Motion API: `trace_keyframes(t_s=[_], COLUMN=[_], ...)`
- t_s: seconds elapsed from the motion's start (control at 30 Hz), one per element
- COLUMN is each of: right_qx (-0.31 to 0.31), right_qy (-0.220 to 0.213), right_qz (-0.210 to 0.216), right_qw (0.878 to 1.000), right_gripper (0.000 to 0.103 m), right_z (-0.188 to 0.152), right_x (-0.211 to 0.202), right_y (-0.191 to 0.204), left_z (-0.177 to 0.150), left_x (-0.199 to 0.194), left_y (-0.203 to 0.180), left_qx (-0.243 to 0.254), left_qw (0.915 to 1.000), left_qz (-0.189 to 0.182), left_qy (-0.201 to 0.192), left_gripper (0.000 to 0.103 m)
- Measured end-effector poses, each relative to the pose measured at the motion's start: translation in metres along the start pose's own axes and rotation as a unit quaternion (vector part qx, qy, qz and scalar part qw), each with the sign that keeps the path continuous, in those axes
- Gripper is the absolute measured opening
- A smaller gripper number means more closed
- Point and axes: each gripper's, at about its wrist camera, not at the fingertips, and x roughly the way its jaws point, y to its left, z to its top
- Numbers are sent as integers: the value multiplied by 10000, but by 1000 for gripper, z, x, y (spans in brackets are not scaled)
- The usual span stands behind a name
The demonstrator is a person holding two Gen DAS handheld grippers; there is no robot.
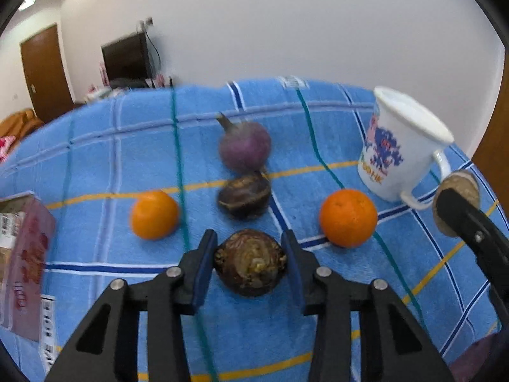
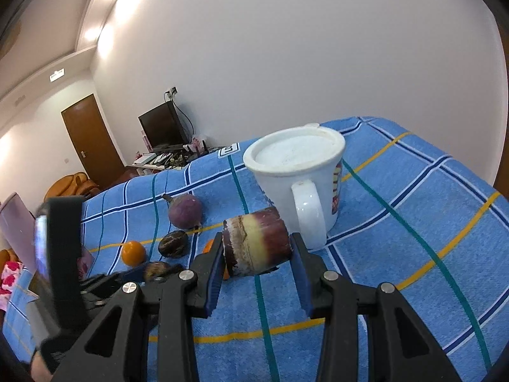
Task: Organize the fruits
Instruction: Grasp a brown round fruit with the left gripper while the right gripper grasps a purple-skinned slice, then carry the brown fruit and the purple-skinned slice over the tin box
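Observation:
In the left wrist view my left gripper [image 1: 249,242] has its blue pads against both sides of a dark brown water chestnut [image 1: 249,262] resting on the blue checked towel [image 1: 95,159]. Beyond it lie a second water chestnut [image 1: 244,195], a purple round fruit with a stalk [image 1: 245,146] and two oranges [image 1: 155,215] [image 1: 348,218]. My right gripper [image 2: 257,238] is shut on a short purple cane piece [image 2: 256,243], held above the towel just in front of the white mug [image 2: 296,172]. The same cane piece [image 1: 458,187] shows at the right edge of the left wrist view.
The white mug [image 1: 400,146] with a blue print stands at the back right, handle toward me. A pink box [image 1: 25,264] lies at the towel's left edge. Behind the bed are a white wall, a dark screen [image 2: 162,125] and a brown door [image 2: 92,140].

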Motion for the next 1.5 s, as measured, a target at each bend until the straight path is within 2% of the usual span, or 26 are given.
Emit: trace_keyframes(t_s=[0.1, 0.33, 0.7, 0.9, 1.13, 1.33, 1.5], right_qx=[-167, -642, -1021, -1100, -1066, -978, -1030], right_qy=[-156, -587, -859, -800, -310, -62, -47], right_qz=[-44, -22, -333, -408, -240, -99, 26], right_qw=[9997, 9962, 9905, 9899, 9935, 9951, 9947], right_gripper=[41, 41, 41, 41, 41, 41, 41], right_z=[-1, -8, -13, -18, -27, -36, -43], right_x=[0, -11, -20, -20, -10, -3, -2], right_y=[6, 24, 44, 56, 76, 96, 120], left_z=[-5, -19, -37, -42, -47, -48, -50], left_x=[-19, -52, -81, -90, -96, -99, -101], left_y=[7, 42, 89, 105, 122, 139, 151], left_qx=[194, 386, 412, 383, 334, 153, 112], left_qw=[9988, 9921, 9855, 9842, 9832, 9835, 9827], left_qz=[200, 554, 872, 875, 842, 760, 751], left_qy=[-413, -1061, -1396, -1493, -1585, -1632, -1691], left_gripper=[43, 43, 43, 43, 43, 43, 43])
